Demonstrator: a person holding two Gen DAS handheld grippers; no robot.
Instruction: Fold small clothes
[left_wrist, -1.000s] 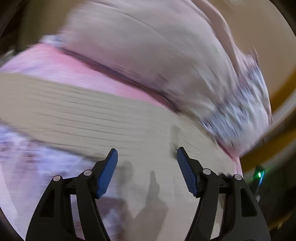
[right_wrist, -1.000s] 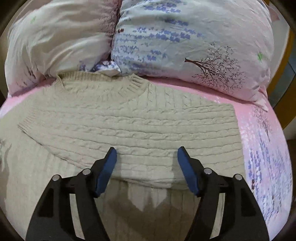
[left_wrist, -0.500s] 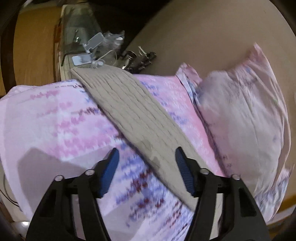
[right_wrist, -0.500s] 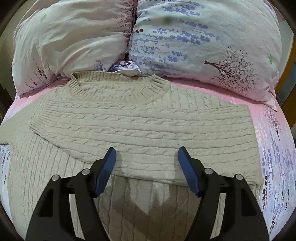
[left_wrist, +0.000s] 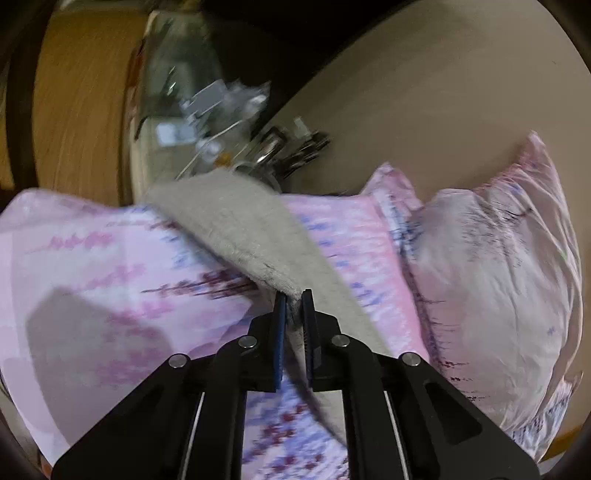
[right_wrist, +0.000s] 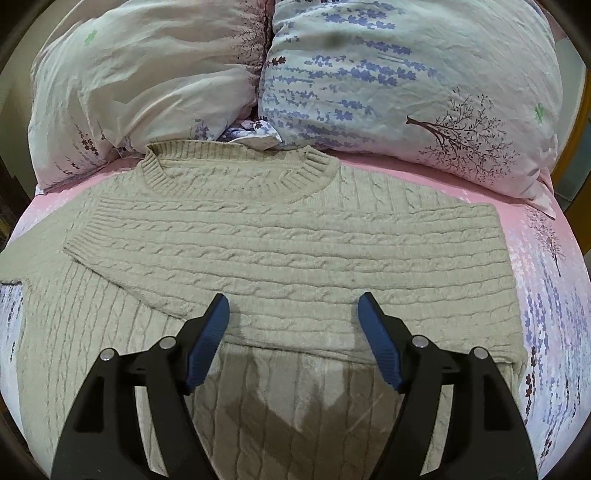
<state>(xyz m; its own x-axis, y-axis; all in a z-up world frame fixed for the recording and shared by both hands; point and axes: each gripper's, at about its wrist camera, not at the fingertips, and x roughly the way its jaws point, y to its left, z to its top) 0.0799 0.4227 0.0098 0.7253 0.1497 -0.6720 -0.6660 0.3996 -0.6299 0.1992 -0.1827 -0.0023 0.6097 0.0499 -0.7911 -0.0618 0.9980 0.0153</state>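
Observation:
A beige cable-knit sweater (right_wrist: 295, 236) lies flat on the bed, neck toward the pillows, with one sleeve folded across its chest. My right gripper (right_wrist: 293, 314) hovers over the lower chest with its jaws opening; nothing is between them. In the left wrist view the other sleeve (left_wrist: 236, 221) stretches across the pink sheet toward the bed's edge. My left gripper (left_wrist: 293, 295) has its jaws closing tight, its pads pressing on that sleeve's edge, and the cloth rises in a ridge at the tips.
Two floral pillows (right_wrist: 147, 81) (right_wrist: 406, 74) lean at the head of the bed, one of them (left_wrist: 498, 258) at the right in the left wrist view. The pink floral sheet (left_wrist: 92, 258) surrounds the sweater. A cluttered bedside surface (left_wrist: 221, 110) lies beyond the sleeve's end.
The left gripper swung from over the sweater to the outstretched sleeve, then shut on its edge. The right gripper stayed over the sweater, its view shifting slightly.

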